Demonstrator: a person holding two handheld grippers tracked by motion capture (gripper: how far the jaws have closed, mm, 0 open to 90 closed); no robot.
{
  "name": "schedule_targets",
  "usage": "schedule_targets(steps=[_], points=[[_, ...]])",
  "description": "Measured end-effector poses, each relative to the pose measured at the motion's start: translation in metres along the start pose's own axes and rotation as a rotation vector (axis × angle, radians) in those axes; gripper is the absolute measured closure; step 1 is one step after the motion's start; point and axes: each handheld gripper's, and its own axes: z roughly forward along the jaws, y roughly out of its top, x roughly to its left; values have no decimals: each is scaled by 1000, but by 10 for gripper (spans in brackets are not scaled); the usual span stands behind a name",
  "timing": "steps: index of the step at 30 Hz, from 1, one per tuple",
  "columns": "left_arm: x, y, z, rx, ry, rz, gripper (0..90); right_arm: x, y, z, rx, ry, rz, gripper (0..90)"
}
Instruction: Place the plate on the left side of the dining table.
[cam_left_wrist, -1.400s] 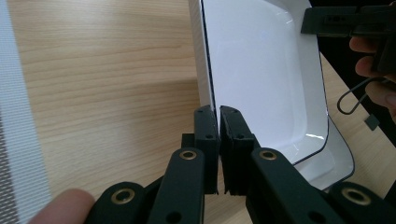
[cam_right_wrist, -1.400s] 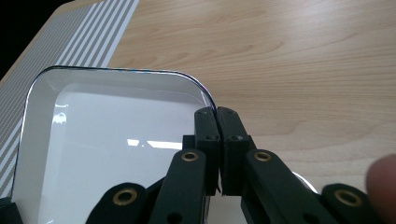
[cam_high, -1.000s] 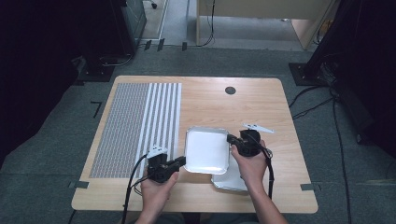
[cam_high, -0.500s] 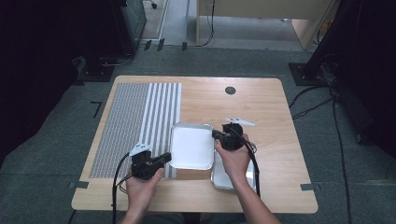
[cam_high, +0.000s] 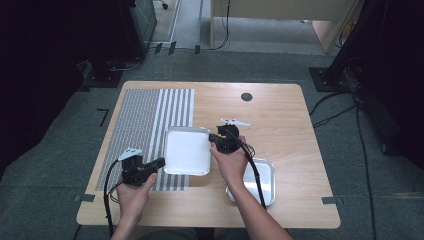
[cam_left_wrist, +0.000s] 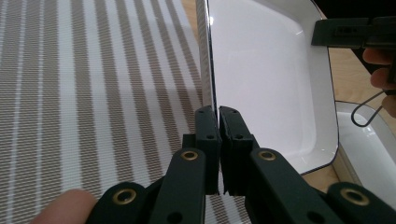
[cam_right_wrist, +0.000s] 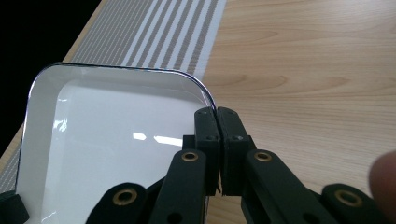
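Note:
A white square tray (cam_high: 187, 151) is held level between both grippers, partly over the striped mat (cam_high: 150, 120). My left gripper (cam_high: 161, 162) is shut on its left rim, near the front corner. In the left gripper view the jaws (cam_left_wrist: 218, 112) pinch the thin rim of the tray (cam_left_wrist: 266, 79). My right gripper (cam_high: 212, 137) is shut on the right rim near the far corner. In the right gripper view its jaws (cam_right_wrist: 216, 112) clamp that corner of the tray (cam_right_wrist: 107, 135).
A second, similar tray (cam_high: 265, 175) lies on the wooden table (cam_high: 280, 115) at the front right, under the right forearm. The mat (cam_left_wrist: 93, 84) covers the table's left part. A dark round hole (cam_high: 246, 96) sits near the far edge.
Both hands have carried the white tray to the left, off the second tray and partly over the mat. The second tray now lies uncovered.

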Motion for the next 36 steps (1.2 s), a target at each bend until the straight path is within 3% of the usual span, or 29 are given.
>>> schedule_targets(steps=[17, 26, 30, 32, 36], points=[[39, 13, -13, 4, 20, -33, 886, 31, 8, 33, 29, 29, 12, 893], [66, 20, -19, 6, 42, -66, 889, 53, 16, 59, 61, 35, -2, 893], [75, 23, -20, 5, 43, -64, 888, 60, 18, 68, 65, 39, 0, 893], [85, 26, -19, 5, 42, -84, 889, 63, 19, 74, 70, 38, 4, 893], [94, 28, -18, 8, 50, -94, 891, 68, 20, 82, 72, 38, 6, 892]])
